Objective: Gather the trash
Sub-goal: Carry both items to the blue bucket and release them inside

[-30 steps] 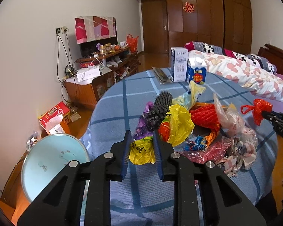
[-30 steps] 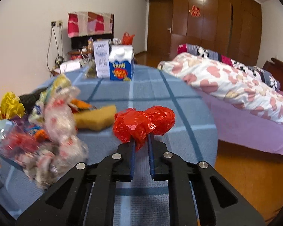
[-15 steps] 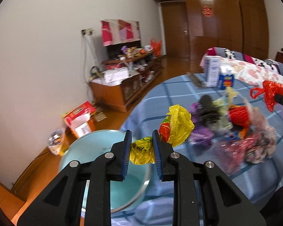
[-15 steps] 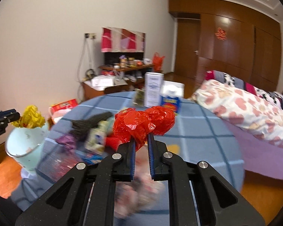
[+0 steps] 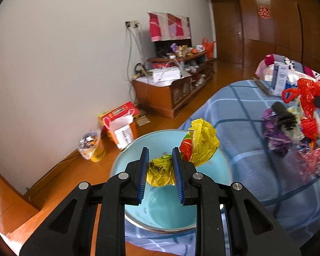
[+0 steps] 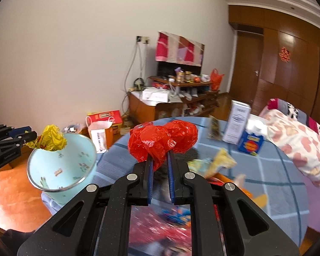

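**Two wrappers lifted beside the blue-checked table**

Blue checked cloth [image 5: 241, 115] covered a round table in a bedroom with white walls, wooden wardrobe doors and a cluttered wooden cabinet [image 5: 170, 89] by the wall. At the table's edge stood a pale blue bin [image 5: 221, 170], its mouth open.

The left gripper [image 5: 160, 166] held a crumpled yellow plastic bag [image 5: 160, 170] pinched between its blue pads, directly over the bin's opening; the bag's loose end [image 5: 202, 140] billowed out to the right of the fingers. In the right wrist view the same bag [image 6: 51, 138] hung at the bin's rim [image 6: 59, 189].

The right gripper [image 6: 160, 160] had its fingers nearly together, clamped on a bunched red plastic bag [image 6: 162, 140], held above the table. Below it lay a blurred heap of remaining trash [image 5: 292, 134]: wrappers, purple and red plastic. Two cartons [image 6: 243, 128] stood farther back on the cloth, near a bed with a heart-print quilt [image 6: 296, 136].
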`<state>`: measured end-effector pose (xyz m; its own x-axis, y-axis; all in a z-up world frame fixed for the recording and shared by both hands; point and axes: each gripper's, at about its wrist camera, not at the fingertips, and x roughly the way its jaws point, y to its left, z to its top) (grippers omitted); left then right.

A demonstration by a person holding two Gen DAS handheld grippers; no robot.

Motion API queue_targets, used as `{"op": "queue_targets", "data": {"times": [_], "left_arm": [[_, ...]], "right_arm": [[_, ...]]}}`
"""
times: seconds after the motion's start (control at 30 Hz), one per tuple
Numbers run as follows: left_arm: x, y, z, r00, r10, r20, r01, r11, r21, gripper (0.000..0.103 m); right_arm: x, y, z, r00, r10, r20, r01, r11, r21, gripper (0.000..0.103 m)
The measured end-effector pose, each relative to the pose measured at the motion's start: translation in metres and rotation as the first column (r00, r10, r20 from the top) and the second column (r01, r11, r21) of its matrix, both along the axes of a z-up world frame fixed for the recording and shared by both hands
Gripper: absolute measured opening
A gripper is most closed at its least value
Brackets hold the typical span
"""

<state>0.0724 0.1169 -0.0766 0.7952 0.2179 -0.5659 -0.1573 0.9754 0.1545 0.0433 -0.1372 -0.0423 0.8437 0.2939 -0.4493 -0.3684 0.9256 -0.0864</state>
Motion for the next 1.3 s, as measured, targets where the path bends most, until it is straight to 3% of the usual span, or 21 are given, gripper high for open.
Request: {"op": "queue_targets", "data": {"times": [0.67,1.3], "left_arm": [[-0.003,0.053,-0.016,0.988,0.147,-0.047,-0.145,0.988,0.052,0.024],[0.000,0.057,-0.021,0.985,0.162,-0.053,-0.160,0.986,0.039,0.024]], "right_arm": [[0.031,0.106,-0.026,0.986,0.161,-0.047,-0.165,0.982,-0.093,0.013],[0.032,0.151,-0.043,0.968,0.238,-0.081,-0.248,0.957,-0.151,0.013]]}}
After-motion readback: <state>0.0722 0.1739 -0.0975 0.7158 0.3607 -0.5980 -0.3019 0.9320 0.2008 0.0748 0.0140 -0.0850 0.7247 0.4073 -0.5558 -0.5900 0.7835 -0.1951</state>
